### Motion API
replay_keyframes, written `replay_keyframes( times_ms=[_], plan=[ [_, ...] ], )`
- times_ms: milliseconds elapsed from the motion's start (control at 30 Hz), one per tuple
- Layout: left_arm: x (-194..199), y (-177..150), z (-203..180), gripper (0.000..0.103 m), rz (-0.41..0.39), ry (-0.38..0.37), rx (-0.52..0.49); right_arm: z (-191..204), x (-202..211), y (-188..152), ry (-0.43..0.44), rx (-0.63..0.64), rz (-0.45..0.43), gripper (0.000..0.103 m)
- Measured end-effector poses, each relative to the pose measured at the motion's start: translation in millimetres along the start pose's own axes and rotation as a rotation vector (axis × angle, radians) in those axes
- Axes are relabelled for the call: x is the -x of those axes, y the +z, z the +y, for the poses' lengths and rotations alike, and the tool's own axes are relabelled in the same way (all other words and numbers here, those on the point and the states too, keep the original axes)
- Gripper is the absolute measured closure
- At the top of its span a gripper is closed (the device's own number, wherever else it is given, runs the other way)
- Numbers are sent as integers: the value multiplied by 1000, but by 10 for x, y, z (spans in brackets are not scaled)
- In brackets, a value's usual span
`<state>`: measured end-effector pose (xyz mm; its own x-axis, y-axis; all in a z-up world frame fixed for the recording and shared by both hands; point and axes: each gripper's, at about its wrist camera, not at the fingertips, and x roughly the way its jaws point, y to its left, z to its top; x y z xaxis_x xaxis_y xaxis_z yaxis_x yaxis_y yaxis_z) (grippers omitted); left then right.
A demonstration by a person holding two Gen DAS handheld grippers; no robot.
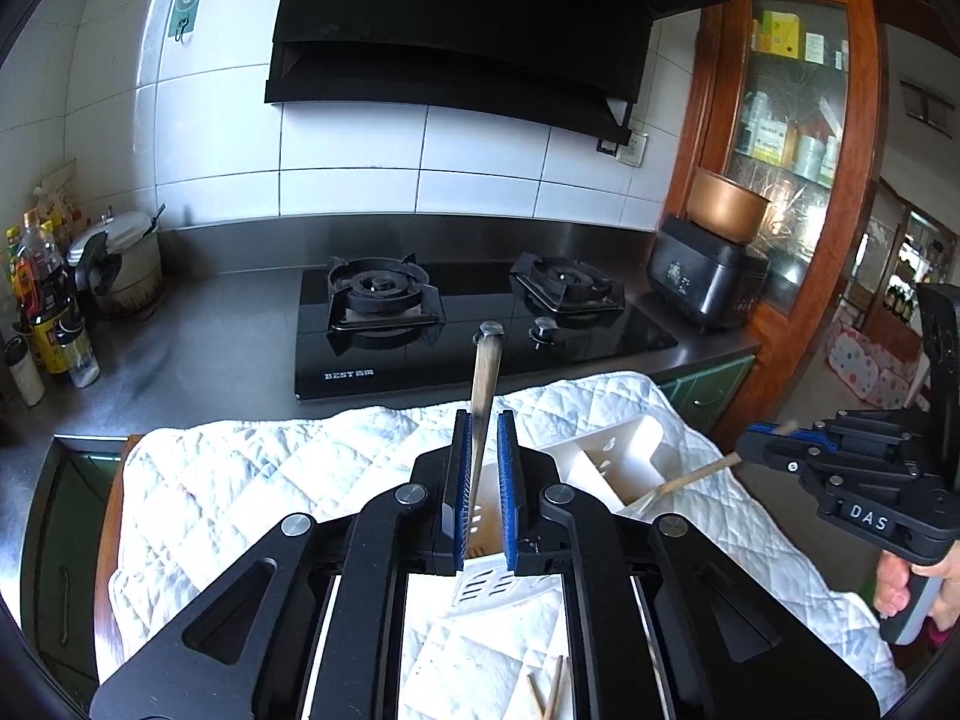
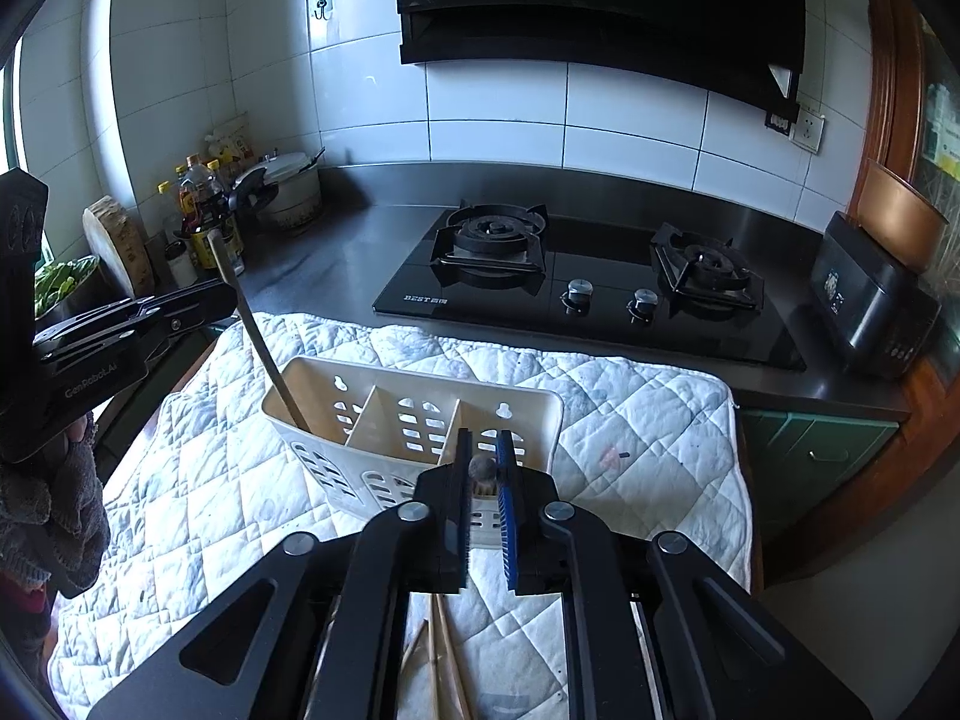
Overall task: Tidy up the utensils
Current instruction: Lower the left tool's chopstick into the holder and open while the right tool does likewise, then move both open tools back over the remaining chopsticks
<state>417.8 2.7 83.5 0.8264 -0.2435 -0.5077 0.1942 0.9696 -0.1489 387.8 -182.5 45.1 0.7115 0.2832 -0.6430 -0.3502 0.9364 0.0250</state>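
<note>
Two tools work over a white quilted cloth (image 2: 630,420) spread on the desk (image 2: 360,252), with a black gas hob (image 2: 600,282) at twelve o'clock beyond it. On the cloth sits a cream slotted utensil caddy (image 2: 414,414) with three compartments. Each tool is nearly closed, gripping a chopstick. The left tool (image 1: 485,450) clamps one chopstick (image 1: 485,378) that slants steeply, its lower end down in the caddy's left compartment. The right tool (image 2: 483,468) pinches another chopstick (image 2: 482,471) seen end-on, over the right compartment at the caddy's five o'clock side. Several loose chopsticks (image 2: 447,648) lie on the cloth at six o'clock, under the right tool.
</note>
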Motion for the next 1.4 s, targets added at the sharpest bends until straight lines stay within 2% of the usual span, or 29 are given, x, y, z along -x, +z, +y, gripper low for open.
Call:
replay_keyframes(
  times_ms=[33,200,367,567,767,800,833,900,1133,1267,1400],
  plan=[
    [11,11,-5,94,-2,3,-2,-2,14,4,0,-2,-4,92],
    [175,42,-27,94,-20,-1,-6,0,207,7,-19,-1,-52,69],
    [513,25,-84,94,-60,-14,-14,-12,559,-111,-28,-8,-113,64],
    [932,-213,-148,94,-76,-43,-32,34,879,-539,3,-2,-137,64],
    [1198,-673,-139,93,-54,-82,-15,133,899,-1237,15,25,-81,64],
    [1234,-767,-131,87,-50,-87,-12,143,885,-1360,10,31,-74,64],
    [1260,-855,-118,71,-45,-85,-4,160,868,-1480,4,37,-66,64],
    [1324,-1035,-98,62,-47,-85,13,168,811,-1709,-8,41,-45,64],
    [1401,-1616,-43,62,18,-41,7,91,494,-2305,-27,7,58,65],
    [1399,-1865,-23,62,59,-29,0,51,309,-2470,-27,-6,100,72],
    [1416,-2064,-21,62,84,-7,-18,47,179,-2535,-26,-1,117,74]
  ],
)
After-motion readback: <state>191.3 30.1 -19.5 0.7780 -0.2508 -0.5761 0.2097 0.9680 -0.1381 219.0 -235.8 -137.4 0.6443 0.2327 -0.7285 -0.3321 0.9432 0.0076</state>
